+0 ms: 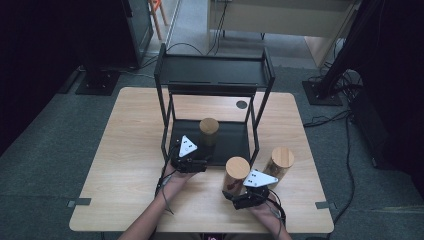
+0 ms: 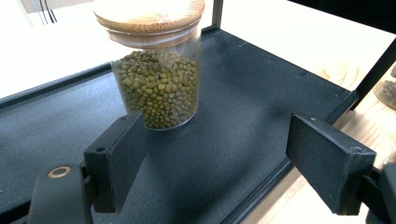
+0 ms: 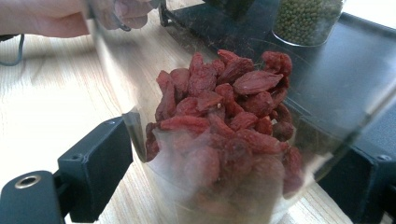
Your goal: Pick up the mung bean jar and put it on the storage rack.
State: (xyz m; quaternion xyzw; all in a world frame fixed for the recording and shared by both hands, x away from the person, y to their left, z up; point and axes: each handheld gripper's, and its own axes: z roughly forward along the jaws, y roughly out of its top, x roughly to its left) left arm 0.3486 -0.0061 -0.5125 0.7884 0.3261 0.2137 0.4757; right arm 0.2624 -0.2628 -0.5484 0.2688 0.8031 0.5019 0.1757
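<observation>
Meanwhile right claw (image 3: 224, 182) clamps berry jar (image 3: 224, 140) beside shelf edge (image 3: 327, 126).

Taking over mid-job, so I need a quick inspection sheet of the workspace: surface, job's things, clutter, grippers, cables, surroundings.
Surface: wooden table, carrying a black two-tier rack.
Job's things: green-bean jar on the rack's lower shelf; red-berry jar; third wood-lidded jar on the table to its right.
Clutter: nothing seen.
Grippers: left gripper open, short of the green-bean jar; right gripper shut on the red-berry jar.
Cables: one trails from each gripper; more lie on the floor.
Surroundings: grey carpet, dark stands, pale furniture behind.
</observation>
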